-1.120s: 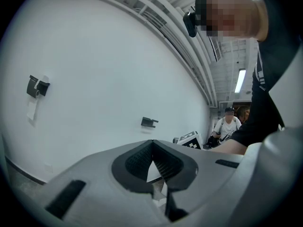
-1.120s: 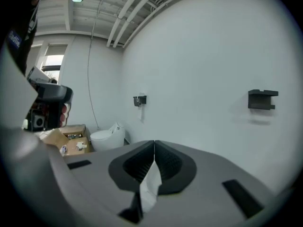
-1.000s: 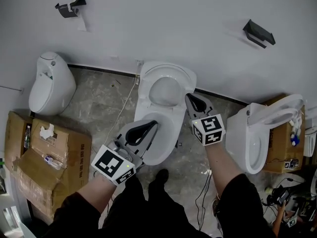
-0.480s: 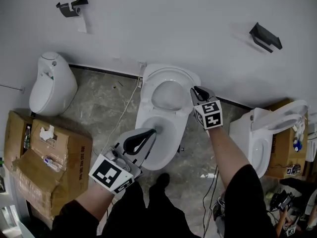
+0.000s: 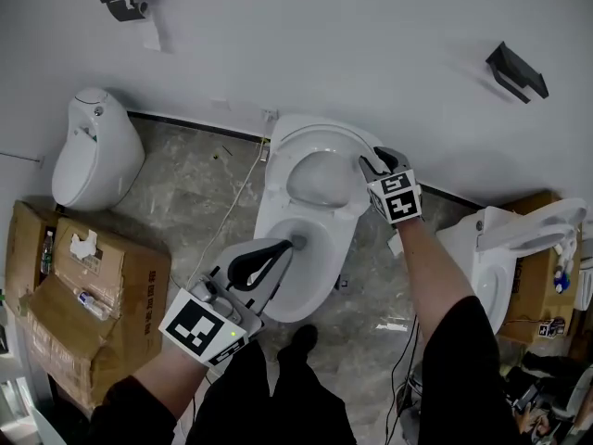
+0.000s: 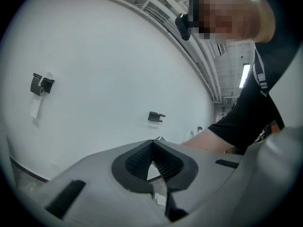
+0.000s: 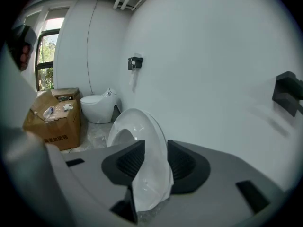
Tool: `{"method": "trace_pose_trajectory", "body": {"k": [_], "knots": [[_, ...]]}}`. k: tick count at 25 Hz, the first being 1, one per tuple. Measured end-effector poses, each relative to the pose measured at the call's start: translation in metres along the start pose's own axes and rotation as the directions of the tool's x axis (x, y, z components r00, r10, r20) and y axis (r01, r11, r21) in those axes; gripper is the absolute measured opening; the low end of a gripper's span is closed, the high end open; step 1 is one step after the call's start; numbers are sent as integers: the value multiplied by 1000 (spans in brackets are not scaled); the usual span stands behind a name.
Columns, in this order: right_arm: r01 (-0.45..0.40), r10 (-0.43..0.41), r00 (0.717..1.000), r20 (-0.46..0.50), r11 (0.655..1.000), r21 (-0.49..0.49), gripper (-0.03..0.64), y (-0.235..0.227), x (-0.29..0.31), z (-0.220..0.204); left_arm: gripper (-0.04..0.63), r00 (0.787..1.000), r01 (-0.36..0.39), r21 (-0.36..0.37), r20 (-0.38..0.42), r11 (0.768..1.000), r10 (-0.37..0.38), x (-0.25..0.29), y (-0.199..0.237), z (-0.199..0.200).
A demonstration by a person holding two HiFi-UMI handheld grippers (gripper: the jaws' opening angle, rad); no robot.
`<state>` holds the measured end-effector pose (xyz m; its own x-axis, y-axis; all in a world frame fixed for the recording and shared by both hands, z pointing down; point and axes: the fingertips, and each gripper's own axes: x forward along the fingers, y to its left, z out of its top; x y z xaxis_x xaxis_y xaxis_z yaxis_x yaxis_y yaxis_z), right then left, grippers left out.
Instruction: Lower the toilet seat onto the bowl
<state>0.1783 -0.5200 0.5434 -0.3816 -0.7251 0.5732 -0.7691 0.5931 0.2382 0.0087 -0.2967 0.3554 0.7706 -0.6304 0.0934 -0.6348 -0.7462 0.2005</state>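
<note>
Nearest, the left gripper (image 5: 295,243) has its jaws closed tip to tip with nothing in them, and it hangs over the front of the bowl (image 5: 320,258). Further back is the right gripper (image 5: 371,163). Its jaws have just been opening and now stand apart, straddling the seat (image 7: 142,145), rim between the pads but not pinched. The seat is up, standing behind the bowl near the wall (image 5: 352,44).

The white ceramic toilet (image 5: 310,276) stands against the plain white wall (image 5: 371,35), its white oval seat (image 5: 324,135) raised. The right gripper (image 5: 373,163) straddles the seat's right rim, its jaws having just opened wider. The left gripper (image 5: 285,247) hovers over the toilet's front, with 1 brown cardboard box (image 5: 102,295) well to its left.
</note>
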Motion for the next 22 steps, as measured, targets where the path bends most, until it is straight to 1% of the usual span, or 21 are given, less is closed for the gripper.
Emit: {"method": "trace_pose_trajectory", "body": {"k": [3, 10, 16, 19, 22], "knots": [[-8, 8, 1000, -6, 1000, -7, 127, -6, 10, -5, 14, 1000, 1, 8, -1, 1000, -1, 7, 4, -2], [-66, 66, 998, -10, 998, -23, 127, -7, 26, -13, 14, 1000, 4, 11, -2, 1000, -4, 20, 8, -7], [-112, 110, 993, -35, 991, -67, 127, -3, 37, -15, 14, 1000, -14, -16, -27, 1000, 13, 15, 12, -19], [-114, 108, 992, -60, 987, -110, 129, -5, 40, -18, 14, 999, -17, -48, -42, 999, 15, 14, 9, -22], [-97, 90, 994, -58, 986, -135, 129, -6, 40, -17, 14, 999, -18, -57, -46, 998, 16, 14, 9, -24]]}}
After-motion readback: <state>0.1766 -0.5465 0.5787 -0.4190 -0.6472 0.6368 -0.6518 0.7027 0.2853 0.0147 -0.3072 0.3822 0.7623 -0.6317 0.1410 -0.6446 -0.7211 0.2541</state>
